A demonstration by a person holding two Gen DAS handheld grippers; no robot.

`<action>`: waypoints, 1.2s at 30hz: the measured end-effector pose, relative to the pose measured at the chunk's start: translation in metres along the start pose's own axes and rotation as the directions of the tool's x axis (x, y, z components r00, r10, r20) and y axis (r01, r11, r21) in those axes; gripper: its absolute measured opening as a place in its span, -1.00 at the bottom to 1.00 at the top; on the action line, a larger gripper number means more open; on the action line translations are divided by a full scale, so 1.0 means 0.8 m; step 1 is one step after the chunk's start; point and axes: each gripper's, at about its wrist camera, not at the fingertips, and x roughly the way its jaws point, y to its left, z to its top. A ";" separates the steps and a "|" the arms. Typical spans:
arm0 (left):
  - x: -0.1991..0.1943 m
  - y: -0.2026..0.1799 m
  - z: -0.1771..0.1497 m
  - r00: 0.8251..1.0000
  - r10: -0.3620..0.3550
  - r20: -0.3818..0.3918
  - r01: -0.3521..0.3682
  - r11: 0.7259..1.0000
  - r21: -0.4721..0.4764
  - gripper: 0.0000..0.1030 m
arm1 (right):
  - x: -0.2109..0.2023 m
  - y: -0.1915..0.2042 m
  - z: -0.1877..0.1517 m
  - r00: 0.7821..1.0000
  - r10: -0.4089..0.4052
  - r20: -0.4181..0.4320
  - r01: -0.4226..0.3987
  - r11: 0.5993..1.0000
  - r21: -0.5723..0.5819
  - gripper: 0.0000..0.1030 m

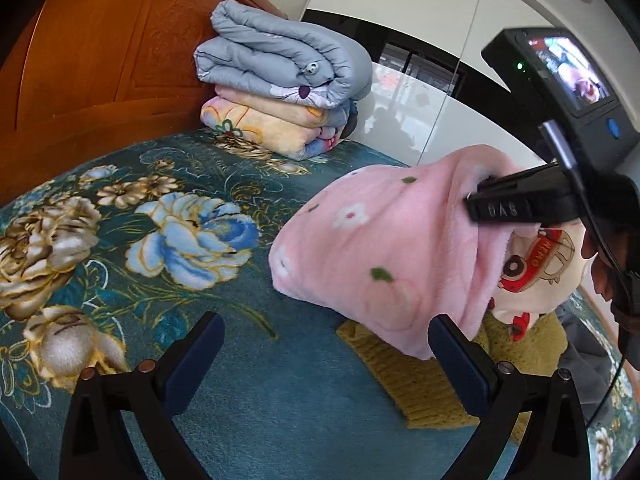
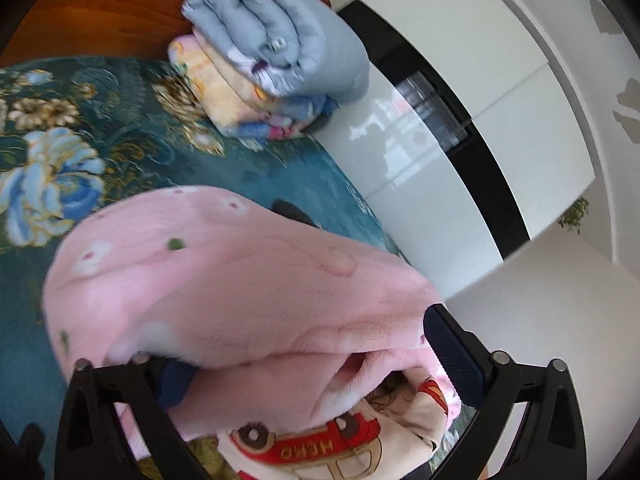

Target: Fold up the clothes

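A folded pink fleece garment [image 1: 372,256] with small flowers hangs just above the teal floral bedspread [image 1: 168,220], lifted at its right end. Tucked in its fold is a cream garment [image 1: 548,264] with a red car print. My right gripper [image 1: 500,200] pokes into that fold. In the right wrist view the pink garment [image 2: 240,288] and the cream garment [image 2: 360,440] fill the gap of my right gripper [image 2: 304,344], whose jaws stand wide apart; its left finger is partly buried. My left gripper [image 1: 326,322] is open over the bedspread, with nothing in it.
A yellow-green knit cloth [image 1: 420,380] lies on the bed under the pink garment. Folded quilts [image 1: 280,80] are stacked against the wooden headboard [image 1: 100,60]. White wardrobe doors [image 2: 460,140] stand beyond the bed's far edge. Grey fabric [image 1: 580,368] lies at the right.
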 end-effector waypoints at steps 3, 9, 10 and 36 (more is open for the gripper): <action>-0.001 0.002 0.001 1.000 0.007 0.000 -0.007 1.000 0.008 1.00 | -0.001 -0.026 0.005 1.000 0.009 -0.015 -0.008 0.997 0.083 -0.71; -0.019 -0.013 0.012 0.999 0.006 -0.051 -0.005 1.000 0.019 1.00 | -0.050 -0.120 0.004 0.996 0.043 0.079 -0.065 0.949 0.310 -0.86; -0.026 -0.015 0.017 0.999 0.011 -0.049 -0.010 1.000 0.023 1.00 | -0.062 -0.140 0.003 0.994 0.040 0.099 -0.072 0.935 0.347 -0.86; -0.180 -0.198 -0.033 0.966 -0.174 -0.191 0.217 0.947 0.236 1.00 | -0.337 -0.464 -0.305 0.987 -0.067 0.144 -0.020 0.847 0.531 -0.87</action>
